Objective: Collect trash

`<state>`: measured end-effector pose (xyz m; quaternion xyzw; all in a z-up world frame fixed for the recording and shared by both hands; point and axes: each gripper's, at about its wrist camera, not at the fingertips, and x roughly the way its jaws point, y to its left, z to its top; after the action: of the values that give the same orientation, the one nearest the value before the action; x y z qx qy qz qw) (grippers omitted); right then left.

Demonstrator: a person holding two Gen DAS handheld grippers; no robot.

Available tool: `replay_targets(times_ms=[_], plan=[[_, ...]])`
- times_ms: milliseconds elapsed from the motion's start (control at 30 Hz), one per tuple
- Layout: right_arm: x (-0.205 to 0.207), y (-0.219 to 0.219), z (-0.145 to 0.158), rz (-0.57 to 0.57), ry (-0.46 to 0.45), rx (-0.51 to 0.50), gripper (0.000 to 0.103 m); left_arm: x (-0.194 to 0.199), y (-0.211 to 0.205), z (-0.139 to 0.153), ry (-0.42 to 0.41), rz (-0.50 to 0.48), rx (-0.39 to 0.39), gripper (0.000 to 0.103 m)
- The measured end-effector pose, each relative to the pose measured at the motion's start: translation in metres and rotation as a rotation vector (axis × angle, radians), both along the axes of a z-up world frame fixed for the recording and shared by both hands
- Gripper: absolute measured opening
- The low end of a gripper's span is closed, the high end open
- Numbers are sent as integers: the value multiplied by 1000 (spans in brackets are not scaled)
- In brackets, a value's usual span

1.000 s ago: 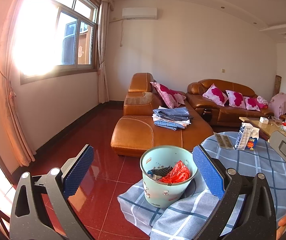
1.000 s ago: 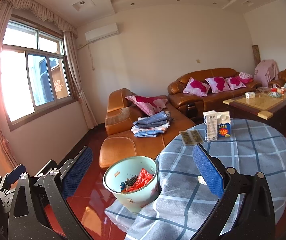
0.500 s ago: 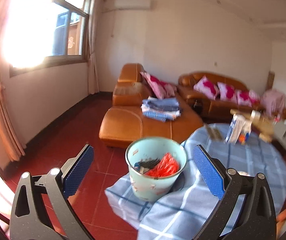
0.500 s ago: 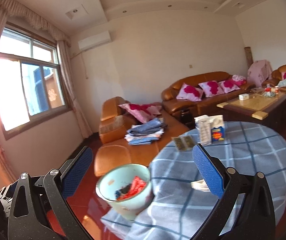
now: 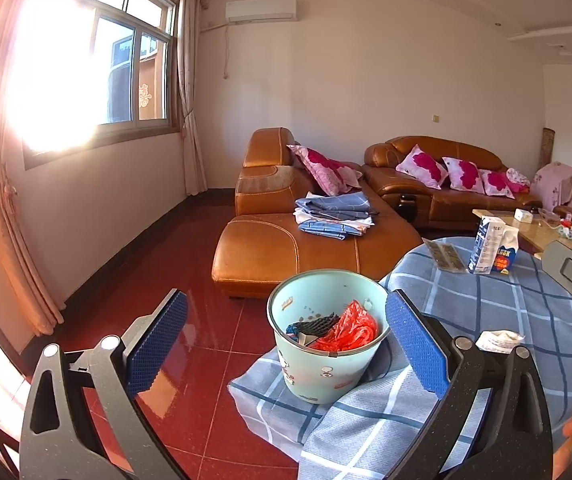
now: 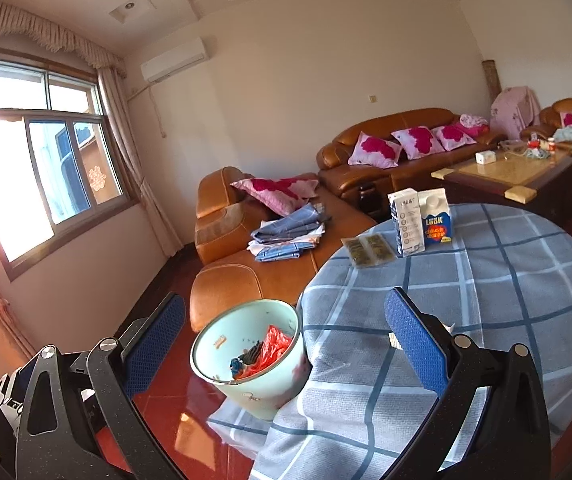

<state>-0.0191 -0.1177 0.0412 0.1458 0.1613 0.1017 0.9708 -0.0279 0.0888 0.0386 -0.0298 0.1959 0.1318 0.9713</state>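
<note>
A pale green bin [image 5: 328, 364] [image 6: 245, 368] stands on the floor beside the round table, holding a red plastic bag [image 5: 348, 330] and dark scraps. On the blue checked tablecloth [image 6: 486, 280] lie a crumpled white wrapper [image 5: 498, 339], a flat greenish packet [image 6: 368, 250] and two cartons [image 6: 420, 222]. My left gripper [image 5: 281, 338] is open and empty, above the bin. My right gripper [image 6: 286, 336] is open and empty, over the table's left edge; the white wrapper [image 6: 396, 340] is mostly hidden behind its right finger.
An orange leather sofa [image 5: 286, 248] with folded clothes [image 5: 334, 216] stands behind the bin. A second sofa [image 6: 390, 160] and a coffee table [image 6: 506, 174] are at the back right. The floor is glossy red tile [image 5: 173, 264]. A window is on the left.
Both views shifted slightly: the left camera swung and came back near the bin; the right gripper rose a little and moved over the table. Both grippers stayed open.
</note>
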Motion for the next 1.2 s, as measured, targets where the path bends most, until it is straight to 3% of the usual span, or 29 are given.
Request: replay_targets(times_ms=[200, 433, 700, 1000, 1200], plan=[[-9, 4, 3, 5, -30, -38, 98, -2, 1, 1, -4, 1, -7, 97], [-12, 6, 6, 2, -44, -41, 98, -5, -4, 7, -25, 8, 41, 97], [-16, 12, 5, 16, -54, -60, 98, -5, 0, 9, -27, 28, 16, 97], [-18, 16, 3, 25, -52, -63, 98, -7, 4, 8, -17, -15, -39, 97], [-15, 15, 2, 24, -41, -62, 98, -5, 2, 7, -14, 17, -7, 97]])
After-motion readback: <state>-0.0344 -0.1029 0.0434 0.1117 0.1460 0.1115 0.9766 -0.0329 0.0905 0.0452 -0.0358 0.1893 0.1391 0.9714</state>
